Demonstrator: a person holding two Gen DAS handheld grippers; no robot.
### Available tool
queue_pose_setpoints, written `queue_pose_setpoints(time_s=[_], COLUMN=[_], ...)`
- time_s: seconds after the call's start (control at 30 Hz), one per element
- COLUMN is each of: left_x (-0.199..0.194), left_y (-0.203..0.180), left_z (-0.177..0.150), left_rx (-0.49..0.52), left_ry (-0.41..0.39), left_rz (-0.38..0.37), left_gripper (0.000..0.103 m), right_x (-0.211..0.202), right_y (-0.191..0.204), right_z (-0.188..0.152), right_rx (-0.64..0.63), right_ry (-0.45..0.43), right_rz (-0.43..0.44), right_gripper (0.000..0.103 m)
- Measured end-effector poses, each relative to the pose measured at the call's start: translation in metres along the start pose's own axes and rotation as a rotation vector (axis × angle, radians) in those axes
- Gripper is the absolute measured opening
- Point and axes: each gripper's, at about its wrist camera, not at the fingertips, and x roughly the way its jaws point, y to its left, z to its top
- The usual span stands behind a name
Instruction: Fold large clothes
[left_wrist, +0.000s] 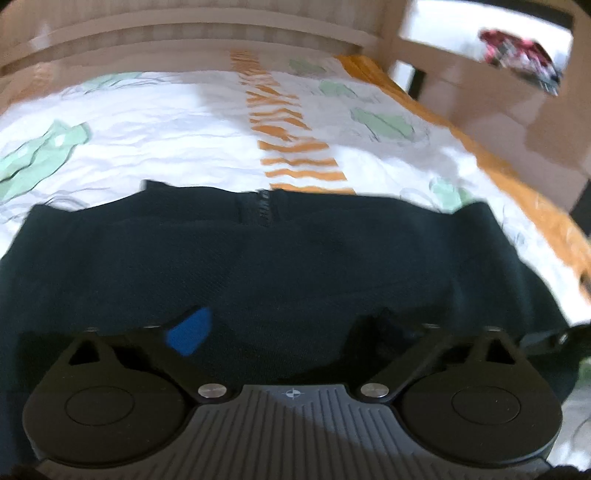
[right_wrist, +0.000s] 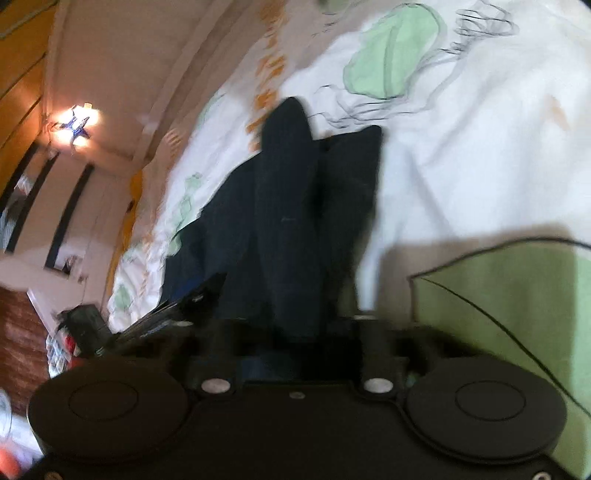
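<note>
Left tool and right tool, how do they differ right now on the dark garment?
The left tool has fingers spread wide over the flat garment; the right tool has them drawn in, seemingly pinching a raised fold. The left tool shows a blue pad; the right tool's pads are hidden. Both are black and over the same garment.

Bed (left_wrist: 155, 122), white printed cover; beige headboard (left_wrist: 177, 33); star lamp (right_wrist: 75, 123) lit.

One dark navy garment (left_wrist: 280, 266) lies on one bed (left_wrist: 155, 122) with a white printed cover. Two claws appear, one per view: the left claw (left_wrist: 291, 325) and the right claw (right_wrist: 288, 321). One star-shaped lamp (right_wrist: 75, 123) glows on the wall.
</note>
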Motion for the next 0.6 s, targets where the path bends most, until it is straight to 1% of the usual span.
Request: queue_pose_setpoints(time_s=[0.03, 0.07, 0.1, 0.17, 0.27, 0.37, 0.43, 0.53, 0.6], left_x=[-0.007, -0.014, -0.022, -0.034, -0.051, -0.063, -0.068, -0.07, -0.063], left_y=[0.002, 0.003, 0.006, 0.009, 0.006, 0.0, -0.006, -0.009, -0.008], left_z=[0.0, -0.002, -0.004, -0.009, -0.019, -0.027, -0.034, -0.043, -0.05], left_rx=[-0.019, -0.035, -0.055, -0.093, -0.113, -0.134, -0.131, -0.125, -0.135], left_ry=[-0.003, -0.009, -0.012, -0.012, -0.035, -0.059, -0.089, -0.149, -0.151], left_rz=[-0.001, -0.013, -0.041, -0.083, -0.113, -0.16, -0.183, -0.168, -0.166], left_gripper=[0.069, 0.06, 0.047, 0.037, 0.032, 0.03, 0.03, 0.03, 0.03], right_x=[-0.002, -0.004, -0.007, -0.013, -0.018, -0.02, -0.02, -0.017, -0.016], right_y=[0.005, 0.012, 0.019, 0.03, 0.043, 0.051, 0.051, 0.051, 0.053], right_z=[-0.002, -0.003, -0.005, -0.007, -0.011, -0.013, -0.015, -0.016, -0.015], right_rx=[-0.03, -0.064, -0.098, -0.133, -0.155, -0.158, -0.152, -0.136, -0.138], right_ry=[-0.012, -0.025, -0.04, -0.071, -0.111, -0.125, -0.128, -0.137, -0.143], right_rz=[-0.016, -0.031, -0.041, -0.05, -0.057, -0.072, -0.078, -0.093, -0.103], right_gripper=[0.033, 0.031, 0.03, 0.028, 0.027, 0.026, 0.026, 0.026, 0.026])
